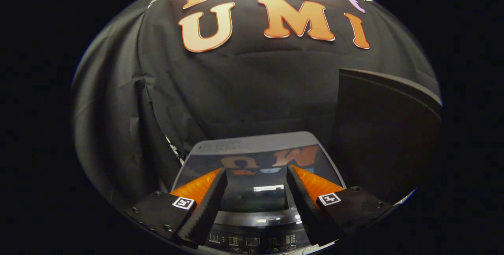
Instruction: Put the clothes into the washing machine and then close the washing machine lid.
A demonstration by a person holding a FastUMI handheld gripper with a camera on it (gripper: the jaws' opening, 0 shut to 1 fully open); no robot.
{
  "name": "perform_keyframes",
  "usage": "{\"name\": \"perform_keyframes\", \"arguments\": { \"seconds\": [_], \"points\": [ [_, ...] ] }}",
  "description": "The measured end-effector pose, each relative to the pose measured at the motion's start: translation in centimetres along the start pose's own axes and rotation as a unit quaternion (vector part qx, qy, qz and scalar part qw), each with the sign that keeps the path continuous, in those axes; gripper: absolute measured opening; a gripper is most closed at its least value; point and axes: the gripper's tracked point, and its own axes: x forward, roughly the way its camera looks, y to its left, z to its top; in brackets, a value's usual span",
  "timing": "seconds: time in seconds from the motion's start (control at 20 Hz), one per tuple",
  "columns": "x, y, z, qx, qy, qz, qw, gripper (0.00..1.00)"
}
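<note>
The gripper [256, 172] fingers are spread apart, holding nothing. Beneath them lies the dark control panel [252, 241]; between them, toward twelve o'clock, the washing machine's glossy dark glass lid [256, 190] lies flat. At two o'clock stands a dark upright panel [378, 129].

Dim booth; fisheye bending curves the black cloth wall [244, 89] toward the edges. The glossy dark glass lid of the washing machine [256, 176] mirrors a bright overhead strip light as a white glare bar. Focus is fairly sharp, shadows deep
</note>
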Motion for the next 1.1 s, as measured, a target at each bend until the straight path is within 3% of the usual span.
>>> {"name": "perform_keyframes", "arguments": {
  "seconds": [0.3, 0.4, 0.65, 0.8, 1.1],
  "points": [
    [0.3, -0.5, -5.8, -0.009, 0.070, 0.006, 0.997, 0.99],
    [-0.7, -0.7, -5.5, -0.011, 0.074, 0.012, 0.997, 0.99],
    [-5.3, -2.1, 3.7, -0.027, 0.000, 0.022, 0.999, 0.99],
    [-10.6, -4.1, 10.2, -0.043, -0.047, 0.021, 0.998, 0.98],
    [-20.0, -9.3, 19.1, -0.062, -0.129, 0.021, 0.989, 0.98]
  ]
}}
